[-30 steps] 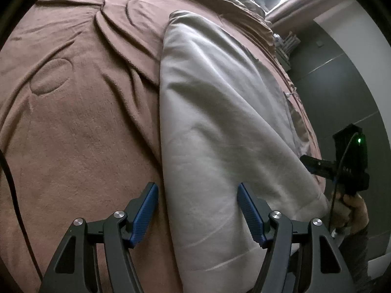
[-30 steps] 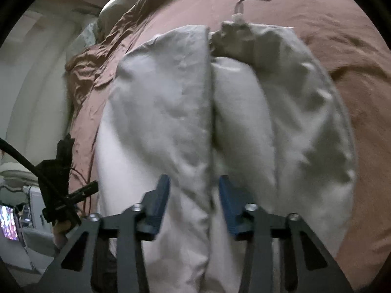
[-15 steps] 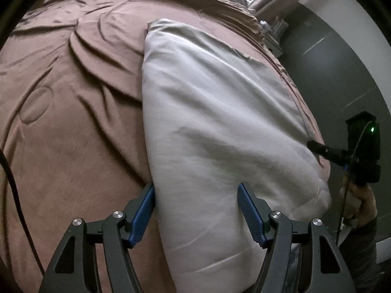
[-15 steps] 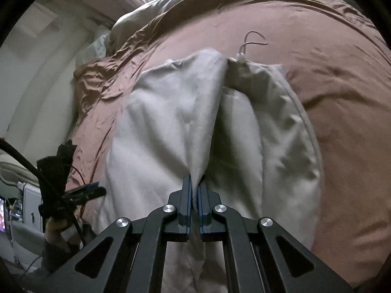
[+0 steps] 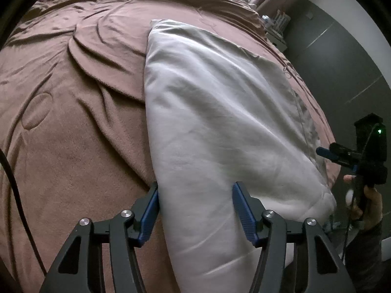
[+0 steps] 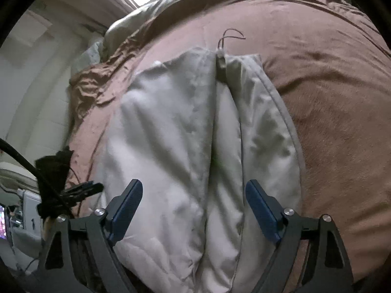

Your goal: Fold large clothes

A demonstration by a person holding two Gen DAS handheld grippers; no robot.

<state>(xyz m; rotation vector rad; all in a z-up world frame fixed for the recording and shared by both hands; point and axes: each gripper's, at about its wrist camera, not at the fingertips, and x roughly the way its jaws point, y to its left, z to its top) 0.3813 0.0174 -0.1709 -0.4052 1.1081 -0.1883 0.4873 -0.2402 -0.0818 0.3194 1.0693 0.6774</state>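
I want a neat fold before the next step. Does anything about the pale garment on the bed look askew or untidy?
Mostly tidy. The pale garment lies folded lengthwise on the brown blanket, but its two halves meet unevenly at the far end, where a thin cord trails loose onto the blanket.

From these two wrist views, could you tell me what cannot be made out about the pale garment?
- Left wrist: pale garment near end cut off by the frame edge and the left gripper.
- Right wrist: its underside hidden against the brown blanket; the tag too small to read.
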